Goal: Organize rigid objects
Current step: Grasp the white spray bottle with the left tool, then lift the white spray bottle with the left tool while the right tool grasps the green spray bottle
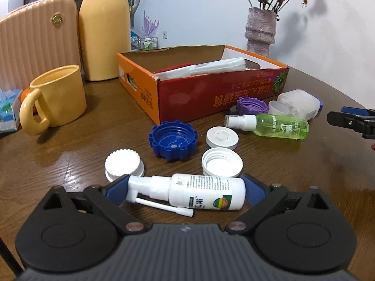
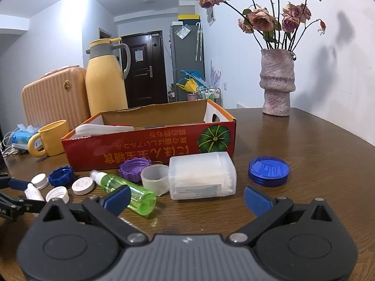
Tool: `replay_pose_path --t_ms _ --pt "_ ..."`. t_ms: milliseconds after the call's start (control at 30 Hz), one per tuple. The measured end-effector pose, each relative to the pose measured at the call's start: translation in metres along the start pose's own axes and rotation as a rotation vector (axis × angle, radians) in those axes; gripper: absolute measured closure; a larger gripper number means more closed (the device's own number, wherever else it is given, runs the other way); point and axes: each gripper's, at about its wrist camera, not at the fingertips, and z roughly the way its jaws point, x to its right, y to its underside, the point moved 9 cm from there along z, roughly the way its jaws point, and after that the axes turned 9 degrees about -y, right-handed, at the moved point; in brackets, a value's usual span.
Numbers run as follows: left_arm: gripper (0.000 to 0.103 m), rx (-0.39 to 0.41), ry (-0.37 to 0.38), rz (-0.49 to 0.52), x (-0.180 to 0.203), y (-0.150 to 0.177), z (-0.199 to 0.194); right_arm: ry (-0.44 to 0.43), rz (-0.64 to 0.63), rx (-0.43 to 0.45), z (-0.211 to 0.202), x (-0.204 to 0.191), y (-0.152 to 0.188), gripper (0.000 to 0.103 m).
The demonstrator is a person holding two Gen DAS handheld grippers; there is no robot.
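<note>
Clutter of caps and bottles rings an open carton

Your left gripper (image 1: pixel 185 190) straddles the white spray bottle (image 1: pixel 199 190), which lies on its side on the wooden table (image 1: pixel 82 154) with its thin nozzle folded out. The blue pads stand at the bottle's two ends; whether they press on it you cannot tell, since the bottle hides their inner faces.

Your right gripper (image 2: pixel 186 197) stands spread with nothing between its pads. Its left pad overlaps the green spray bottle (image 2: pixel 126 188) in the right wrist view, so contact there is unclear.

Count two spray bottles, one white and one green. Count six loose caps and lids: a blue notched cap (image 1: pixel 173 141), a purple notched cap (image 1: pixel 252 105), a ribbed white cap (image 1: pixel 124 166), a threaded white cap (image 1: pixel 222 165), a flat white disc lid (image 1: pixel 222 137) and a blue round lid (image 2: pixel 268 171), the last seen only from the right wrist. A small translucent cup (image 2: pixel 154 178) lies tipped beside a clear box (image 2: pixel 202 175) packed with something white, too blurred to name.

The red and orange carton (image 1: pixel 199 89) sits open behind them. White flat pieces and a scrap of red show inside; its near wall cuts off the rest.

Behind stand a yellow mug (image 1: pixel 56 98), a yellow jug (image 2: pixel 105 79), a ribbed peach case (image 2: pixel 54 93) and a vase (image 2: pixel 276 82) of dried roses. A tissue pack (image 1: pixel 8 110) is cut by the frame's left edge.
</note>
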Motion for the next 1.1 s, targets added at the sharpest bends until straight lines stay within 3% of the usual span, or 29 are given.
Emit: replay_pose_path --t_ms 233,433,767,1033,1100 --pt "0.004 0.055 -0.071 0.013 0.000 -0.003 -0.007 -0.005 0.004 0.008 0.000 0.001 -0.001 0.000" --pt "0.004 0.127 -0.159 -0.021 -0.003 -0.011 -0.024 -0.020 -0.004 0.003 0.001 -0.002 -0.001 0.000" --pt "0.004 0.169 -0.273 -0.124 -0.011 -0.016 -0.043 -0.072 -0.045 -0.012 0.006 -0.015 0.000 0.000" --pt "0.004 0.197 -0.344 -0.208 -0.015 -0.016 -0.062 -0.178 -0.194 -0.020 0.019 -0.047 -0.010 0.008" --pt "0.004 0.205 -0.353 -0.219 -0.012 -0.015 -0.067 -0.207 -0.251 -0.035 0.026 -0.056 -0.014 0.014"
